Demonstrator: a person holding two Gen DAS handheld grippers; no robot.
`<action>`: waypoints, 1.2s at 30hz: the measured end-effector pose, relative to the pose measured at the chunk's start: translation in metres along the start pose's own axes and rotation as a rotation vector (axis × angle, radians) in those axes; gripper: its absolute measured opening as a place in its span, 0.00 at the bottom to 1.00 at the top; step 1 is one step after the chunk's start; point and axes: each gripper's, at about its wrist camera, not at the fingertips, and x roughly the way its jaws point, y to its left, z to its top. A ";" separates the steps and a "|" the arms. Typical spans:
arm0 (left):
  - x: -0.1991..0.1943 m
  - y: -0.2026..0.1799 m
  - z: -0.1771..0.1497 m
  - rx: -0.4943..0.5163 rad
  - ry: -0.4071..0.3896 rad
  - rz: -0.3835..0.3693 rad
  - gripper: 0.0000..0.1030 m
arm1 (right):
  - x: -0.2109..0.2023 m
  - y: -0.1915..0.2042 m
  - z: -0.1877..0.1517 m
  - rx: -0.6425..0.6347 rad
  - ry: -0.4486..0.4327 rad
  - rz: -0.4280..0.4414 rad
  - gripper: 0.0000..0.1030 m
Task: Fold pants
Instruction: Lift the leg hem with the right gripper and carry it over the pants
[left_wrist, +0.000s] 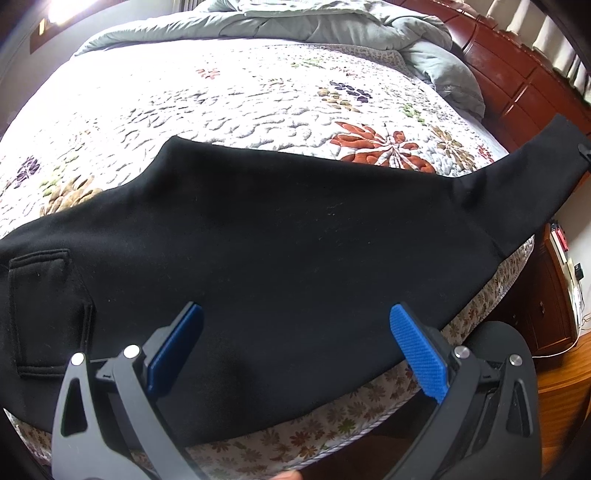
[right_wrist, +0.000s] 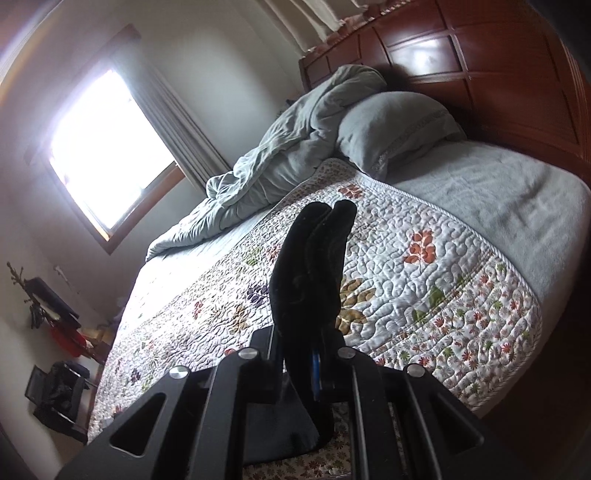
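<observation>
Black pants (left_wrist: 295, 236) lie spread along the near edge of the bed, with a back pocket (left_wrist: 44, 310) at the left. The leg end rises off the bed at the far right, where the tip of the other gripper (left_wrist: 585, 149) holds it. My left gripper (left_wrist: 295, 347) is open, its blue pads hovering just above the pants' near edge. In the right wrist view, my right gripper (right_wrist: 314, 354) is shut on the bunched leg end of the pants (right_wrist: 310, 273), which sticks up between the fingers.
A floral quilt (left_wrist: 229, 103) covers the bed. A grey comforter (right_wrist: 280, 162) and pillow (right_wrist: 391, 125) lie near the wooden headboard (right_wrist: 480, 55). A nightstand (left_wrist: 554, 295) stands at the right. Clutter sits on the floor under the window (right_wrist: 55, 369).
</observation>
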 end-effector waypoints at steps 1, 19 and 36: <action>-0.001 0.001 0.000 0.000 -0.003 -0.001 0.97 | 0.000 0.005 0.000 -0.014 0.001 0.000 0.11; -0.029 0.018 -0.007 -0.004 -0.061 -0.008 0.97 | 0.007 0.129 -0.028 -0.358 0.024 -0.044 0.11; -0.051 0.064 -0.022 -0.046 -0.102 -0.019 0.97 | 0.052 0.224 -0.084 -0.592 0.105 -0.075 0.11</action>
